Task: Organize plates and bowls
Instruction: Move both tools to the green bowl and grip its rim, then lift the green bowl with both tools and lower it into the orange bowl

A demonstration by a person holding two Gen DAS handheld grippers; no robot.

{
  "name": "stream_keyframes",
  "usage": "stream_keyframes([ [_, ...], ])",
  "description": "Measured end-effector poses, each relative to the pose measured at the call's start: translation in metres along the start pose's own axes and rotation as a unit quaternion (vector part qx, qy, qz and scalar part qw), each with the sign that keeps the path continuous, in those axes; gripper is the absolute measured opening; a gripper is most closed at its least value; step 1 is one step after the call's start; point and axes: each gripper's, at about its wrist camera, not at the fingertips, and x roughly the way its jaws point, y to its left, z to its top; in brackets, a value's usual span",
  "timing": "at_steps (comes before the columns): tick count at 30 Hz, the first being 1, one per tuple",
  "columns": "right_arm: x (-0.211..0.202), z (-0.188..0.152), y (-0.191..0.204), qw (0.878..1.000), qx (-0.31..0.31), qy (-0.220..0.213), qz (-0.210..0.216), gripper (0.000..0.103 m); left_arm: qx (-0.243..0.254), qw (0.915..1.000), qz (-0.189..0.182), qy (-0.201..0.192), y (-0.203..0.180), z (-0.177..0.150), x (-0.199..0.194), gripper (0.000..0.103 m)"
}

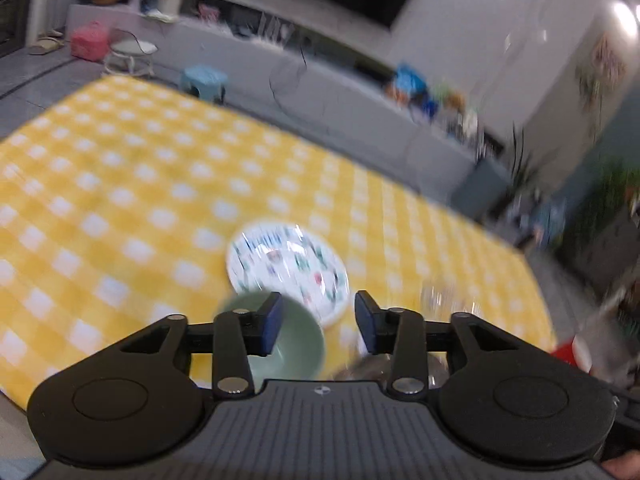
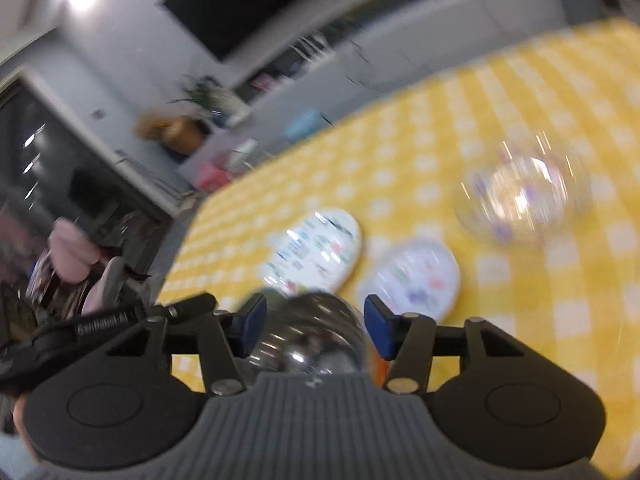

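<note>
Above the yellow checked table (image 1: 120, 184), left gripper (image 1: 318, 322) tilted down, open over green bowl (image 1: 298, 340), right gripper (image 2: 316, 326) open over steel bowl (image 2: 312, 336)

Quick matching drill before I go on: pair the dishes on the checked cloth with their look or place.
Things:
1. green bowl
2. steel bowl
3. glass bowl
4. patterned plate

Descriptions:
A. clear, far right in the right wrist view
B. flat, white with coloured print
C. shiny, between the right claw's open fingers
D. pale, under the left claw's left finger

Pairs: 1-D, 2-C, 3-A, 4-B
</note>
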Motion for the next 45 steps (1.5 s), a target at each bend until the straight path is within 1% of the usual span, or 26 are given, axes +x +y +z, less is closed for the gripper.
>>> stream_keyframes([
  [2, -0.005, 0.01, 0.019, 0.999, -0.049, -0.002, -0.002, 0.055, -0.029, 0.9995, 0.011, 0.001, 0.018, 0.006, -0.006, 0.047],
  [4, -0.001, 0.019, 0.038, 0.996, -0.085, 0.01, -0.02, 0.055, -0.053, 0.9981, 0.03, 0.014, 0.035, 0.008, -0.002, 0.047],
  [6, 0.01, 0.026, 0.057, 0.992, -0.114, 0.035, -0.035, 0.055, -0.071, 0.9953, 0.049, 0.045, 0.048, 0.007, 0.01, 0.047],
  [8, 0.027, 0.031, 0.073, 0.986, -0.142, 0.072, -0.044, 0.055, -0.083, 0.9922, 0.054, 0.075, 0.057, 0.005, 0.023, 0.047],
  [9, 0.037, 0.033, 0.081, 0.983, -0.153, 0.093, -0.05, 0.055, -0.089, 0.9914, 0.045, 0.085, 0.059, 0.004, 0.028, 0.047],
  [10, 0.048, 0.035, 0.086, 0.979, -0.16, 0.111, -0.055, 0.055, -0.099, 0.9906, 0.027, 0.091, 0.061, 0.002, 0.03, 0.047],
  [11, 0.058, 0.036, 0.09, 0.977, -0.168, 0.12, -0.058, 0.055, -0.108, 0.9893, 0.007, 0.098, 0.062, 0.001, 0.034, 0.047],
  [12, 0.068, 0.036, 0.094, 0.974, -0.18, 0.122, -0.061, 0.055, -0.11, 0.9885, 0.0, 0.104, 0.062, 0.0, 0.036, 0.047],
  [14, 0.087, 0.038, 0.098, 0.968, -0.195, 0.138, -0.076, 0.055, -0.093, 0.9896, 0.012, 0.108, 0.057, -0.001, 0.038, 0.047],
  [16, 0.108, 0.041, 0.093, 0.967, -0.174, 0.165, -0.09, 0.055, -0.08, 0.9895, 0.018, 0.119, 0.055, -0.002, 0.042, 0.047],
  [19, 0.133, 0.041, 0.084, 0.963, -0.15, 0.199, -0.097, 0.055, -0.087, 0.9865, 0.011, 0.138, 0.058, -0.005, 0.048, 0.047],
  [22, 0.155, 0.036, 0.077, 0.955, -0.134, 0.239, -0.112, 0.055, -0.091, 0.983, 0.024, 0.158, 0.058, -0.007, 0.057, 0.047],
  [23, 0.163, 0.035, 0.073, 0.952, -0.122, 0.257, -0.117, 0.055, -0.1, 0.9805, 0.028, 0.167, 0.06, -0.008, 0.061, 0.047],
  [26, 0.18, 0.034, 0.065, 0.943, -0.11, 0.286, -0.127, 0.053, -0.119, 0.9758, 0.033, 0.18, 0.065, -0.01, 0.067, 0.047],
  [28, 0.188, 0.035, 0.06, 0.942, -0.098, 0.297, -0.119, 0.051, -0.126, 0.9742, 0.039, 0.183, 0.066, -0.011, 0.069, 0.047],
  [32, 0.199, 0.034, 0.062, 0.94, -0.115, 0.303, -0.105, 0.045, -0.134, 0.9687, 0.051, 0.203, 0.069, -0.014, 0.078, 0.046],
  [33, 0.2, 0.036, 0.062, 0.942, -0.114, 0.301, -0.096, 0.041, -0.135, 0.9676, 0.056, 0.206, 0.07, -0.014, 0.079, 0.046],
  [35, 0.204, 0.037, 0.06, 0.944, -0.106, 0.304, -0.077, 0.034, -0.14, 0.9675, 0.071, 0.199, 0.072, -0.013, 0.077, 0.046],
  [37, 0.21, 0.036, 0.059, 0.939, -0.107, 0.317, -0.075, 0.028, -0.139, 0.9677, 0.082, 0.194, 0.072, -0.012, 0.076, 0.045],
  [39, 0.217, 0.032, 0.059, 0.933, -0.116, 0.33, -0.077, 0.022, -0.139, 0.9659, 0.089, 0.199, 0.07, -0.013, 0.078, 0.044],
  [41, 0.223, 0.03, 0.057, 0.93, -0.112, 0.343, -0.068, 0.021, -0.154, 0.9615, 0.103, 0.204, 0.071, -0.014, 0.081, 0.044],
  [42, 0.225, 0.029, 0.057, 0.93, -0.111, 0.343, -0.069, 0.019, -0.161, 0.9602, 0.105, 0.202, 0.071, -0.014, 0.083, 0.043],
  [44, 0.229, 0.027, 0.056, 0.928, -0.116, 0.345, -0.074, 0.014, -0.166, 0.9583, 0.107, 0.206, 0.071, -0.015, 0.087, 0.037],
  [45, 0.231, 0.026, 0.055, 0.927, -0.118, 0.348, -0.074, 0.013, -0.168, 0.9569, 0.109, 0.21, 0.072, -0.016, 0.089, 0.035],
])
